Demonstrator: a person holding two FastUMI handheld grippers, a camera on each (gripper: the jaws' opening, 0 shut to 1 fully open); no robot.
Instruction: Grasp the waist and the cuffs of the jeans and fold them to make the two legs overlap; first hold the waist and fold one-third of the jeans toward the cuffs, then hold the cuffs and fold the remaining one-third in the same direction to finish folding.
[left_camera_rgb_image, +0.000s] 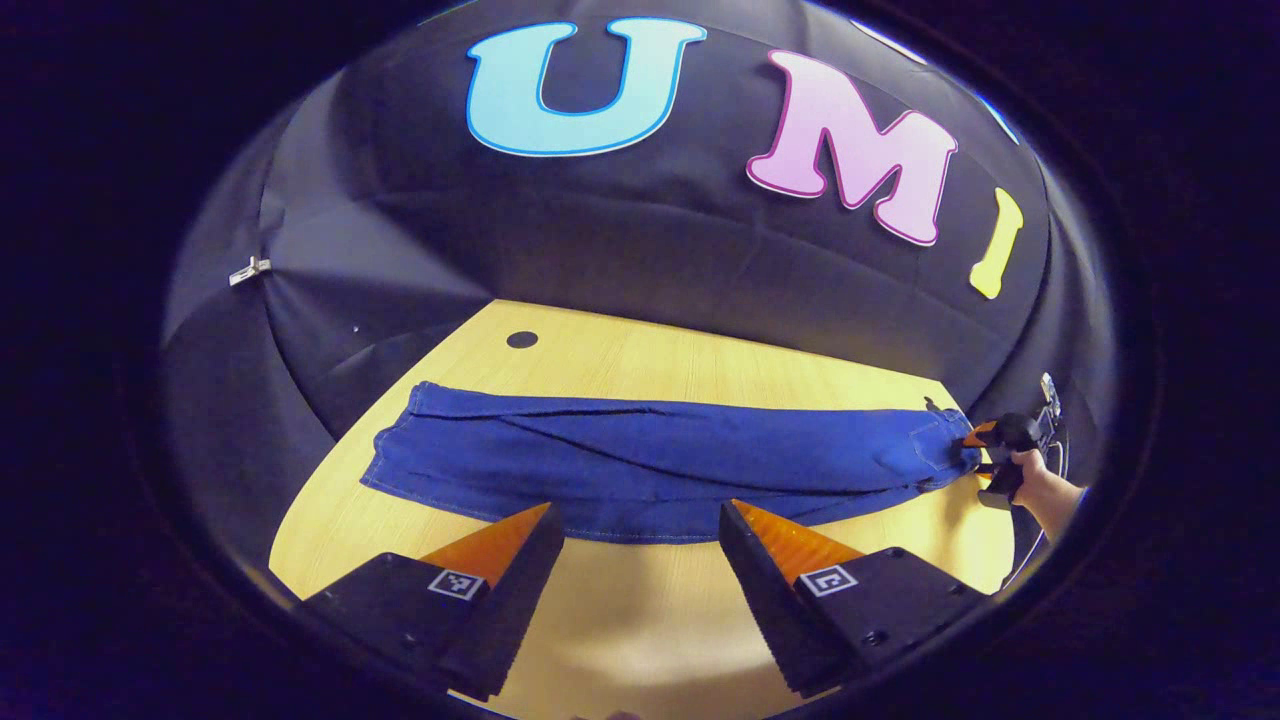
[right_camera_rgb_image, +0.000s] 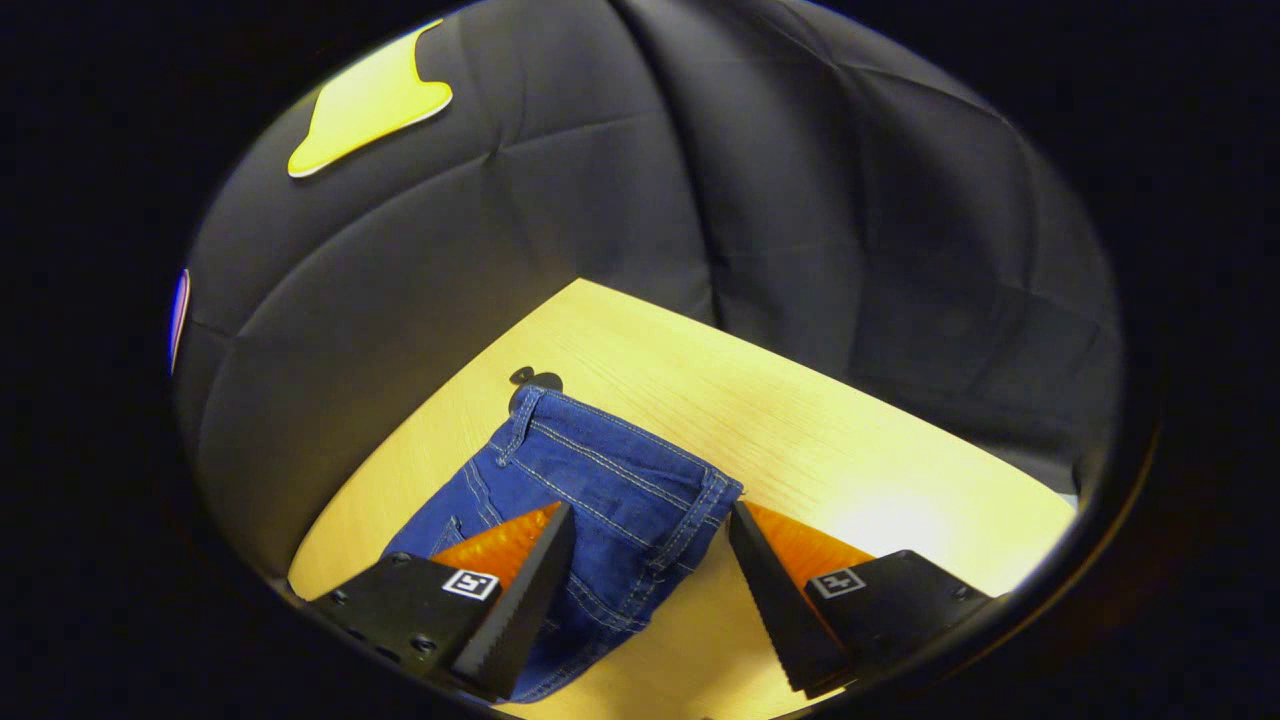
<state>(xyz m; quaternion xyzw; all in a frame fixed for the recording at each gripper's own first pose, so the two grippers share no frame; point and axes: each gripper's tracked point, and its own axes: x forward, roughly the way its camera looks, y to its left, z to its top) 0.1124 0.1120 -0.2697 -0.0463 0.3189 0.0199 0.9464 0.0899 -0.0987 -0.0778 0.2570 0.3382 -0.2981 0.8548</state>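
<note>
With the jeans (left_camera_rgb_image: 650, 465) lying legs overlapped along the table (left_camera_rgb_image: 640, 365), both grippers wide and holding nothing, lower your right gripper (right_camera_rgb_image: 645, 560) squarely over the waist (right_camera_rgb_image: 620, 470) and pinch both layers before lifting.

The left tool (left_camera_rgb_image: 636, 585) has two wedge-shaped fingers with toothed, ridged inner faces, each mounted on a black block that carries a small square black-and-white marker and a few screws. The right tool (right_camera_rgb_image: 648, 590) is built the same way, with sawtooth inner edges, square markers and screw heads on its blocks. The person's hand (left_camera_rgb_image: 1040, 482) has a bare forearm, no sleeve.
</note>
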